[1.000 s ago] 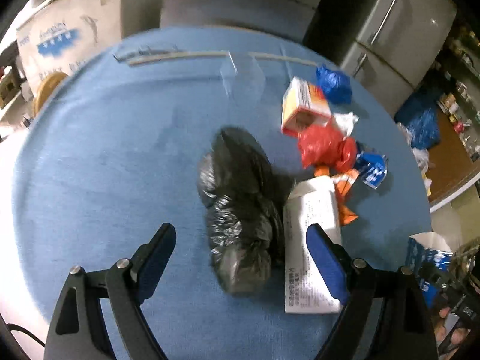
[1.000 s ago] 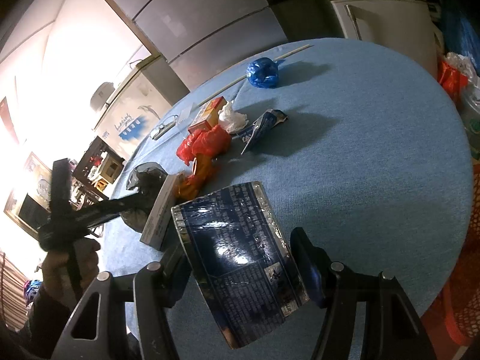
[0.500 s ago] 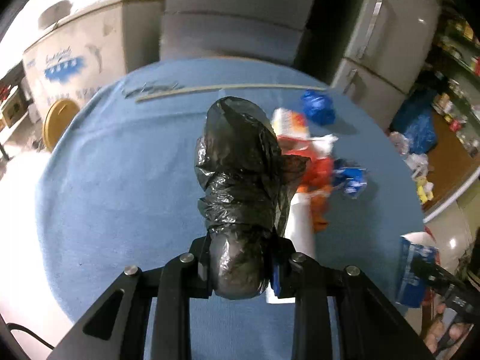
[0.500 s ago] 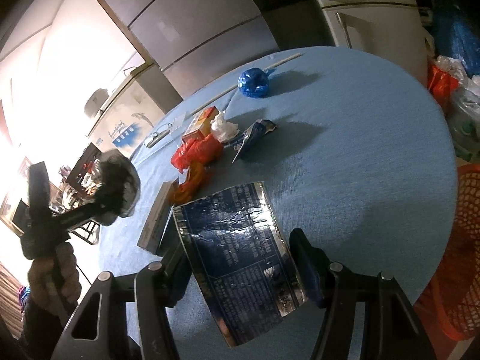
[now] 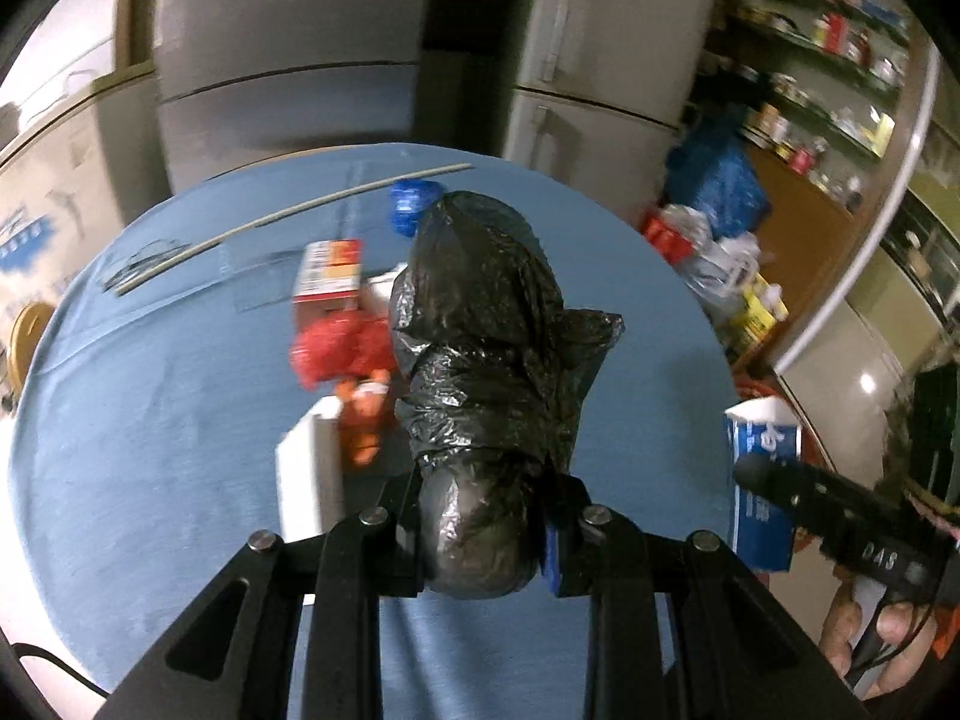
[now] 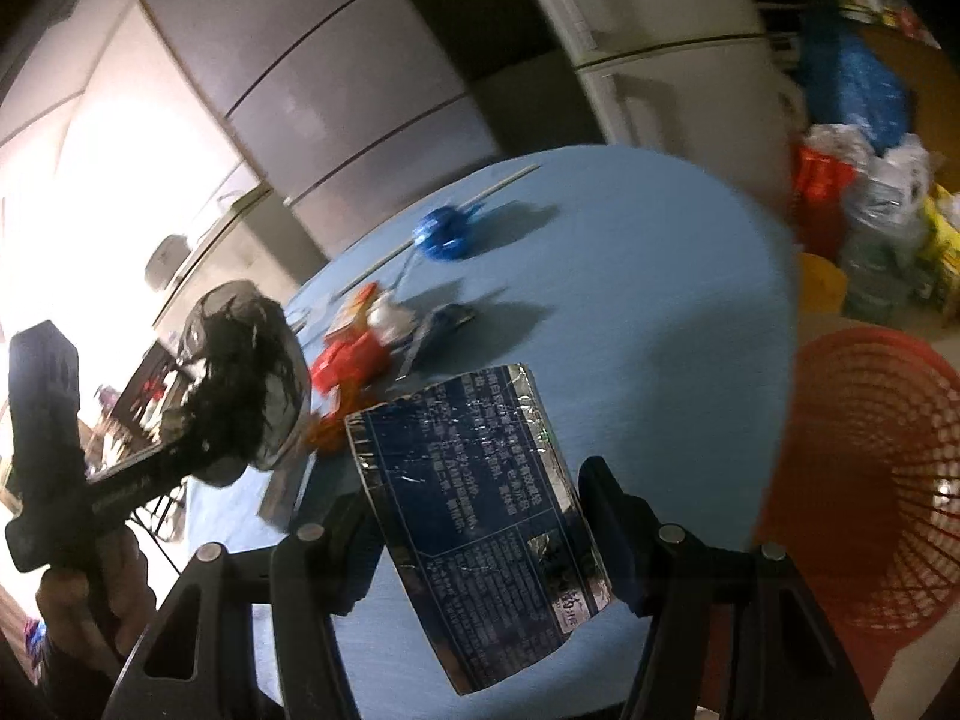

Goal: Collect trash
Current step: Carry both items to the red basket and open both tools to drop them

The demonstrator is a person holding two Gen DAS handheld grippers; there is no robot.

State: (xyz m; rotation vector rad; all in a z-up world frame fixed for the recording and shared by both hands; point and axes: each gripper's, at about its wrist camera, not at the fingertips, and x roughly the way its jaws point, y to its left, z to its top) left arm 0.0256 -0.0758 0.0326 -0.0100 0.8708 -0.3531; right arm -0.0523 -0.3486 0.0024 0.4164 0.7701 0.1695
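Gripping black bag [image 5: 486,372] aloft, left gripper [image 5: 480,531].

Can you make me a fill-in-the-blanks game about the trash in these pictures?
1. The left hand-held gripper is shut on a crumpled ____ plastic bag.
2. The right hand-held gripper holds a flat shiny ____ foil packet.
3. Beside the round blue table stands a ____ mesh basket.

Missing words: black; blue; red

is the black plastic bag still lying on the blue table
No, the crumpled black plastic bag is clamped in the left gripper, lifted above the round blue table.
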